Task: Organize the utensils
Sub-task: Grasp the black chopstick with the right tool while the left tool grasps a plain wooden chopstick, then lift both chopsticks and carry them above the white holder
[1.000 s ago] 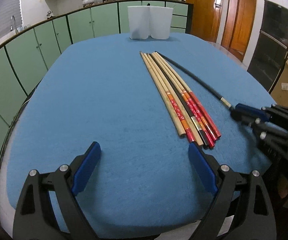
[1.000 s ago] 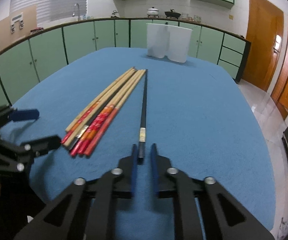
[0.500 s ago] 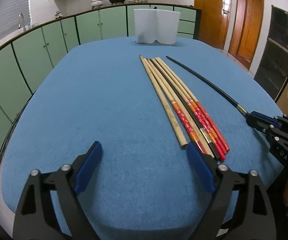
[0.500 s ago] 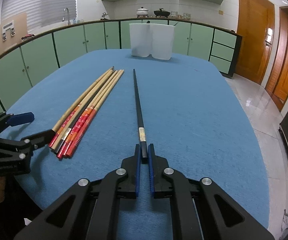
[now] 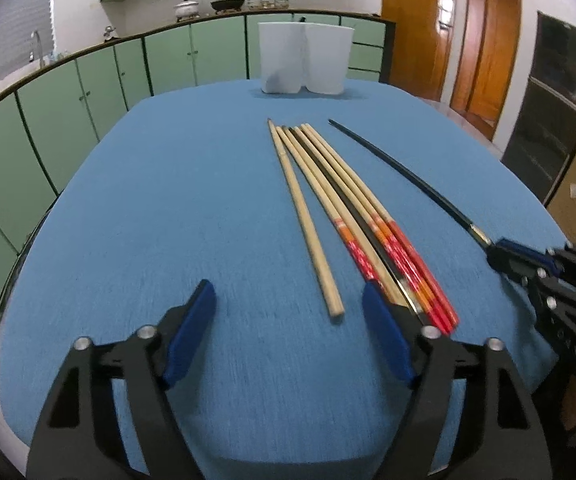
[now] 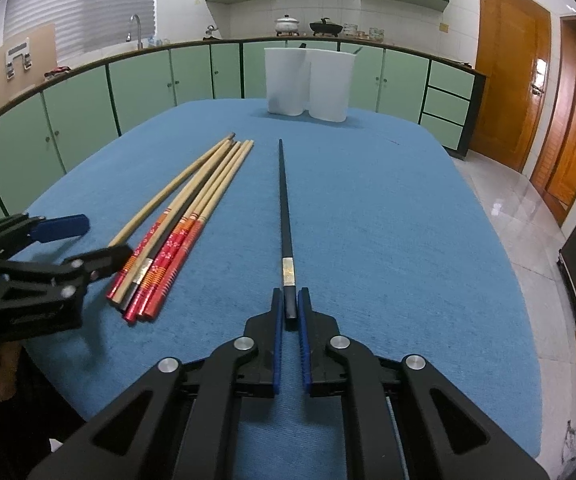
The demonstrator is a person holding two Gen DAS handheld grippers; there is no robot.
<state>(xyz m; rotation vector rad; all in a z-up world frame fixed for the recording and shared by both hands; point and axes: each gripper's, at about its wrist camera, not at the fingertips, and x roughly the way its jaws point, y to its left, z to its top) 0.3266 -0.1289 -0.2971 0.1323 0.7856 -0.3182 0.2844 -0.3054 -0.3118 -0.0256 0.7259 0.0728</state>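
My right gripper [image 6: 289, 304] is shut on the near end of a black chopstick [image 6: 284, 204], which points away toward two white holders [image 6: 308, 80]; it also shows in the left wrist view [image 5: 408, 176]. A bundle of several wooden and red-ended chopsticks [image 6: 184, 224] lies on the blue table to its left, also in the left wrist view [image 5: 352, 216]. My left gripper [image 5: 288, 312] is open, its fingers either side of the near end of a plain wooden chopstick [image 5: 308, 224]. The right gripper shows in the left wrist view [image 5: 520, 256].
The blue-covered table [image 5: 168, 208] has rounded edges. The white holders [image 5: 304, 58] stand at its far end. Green cabinets [image 6: 136, 88] run behind, and wooden doors [image 6: 512, 80] are at the right.
My left gripper has moved forward and right toward the bundle, so its fingers now flank the plain wooden chopstick's end. My right gripper keeps hold of the black chopstick, which has swung away from the bundle.
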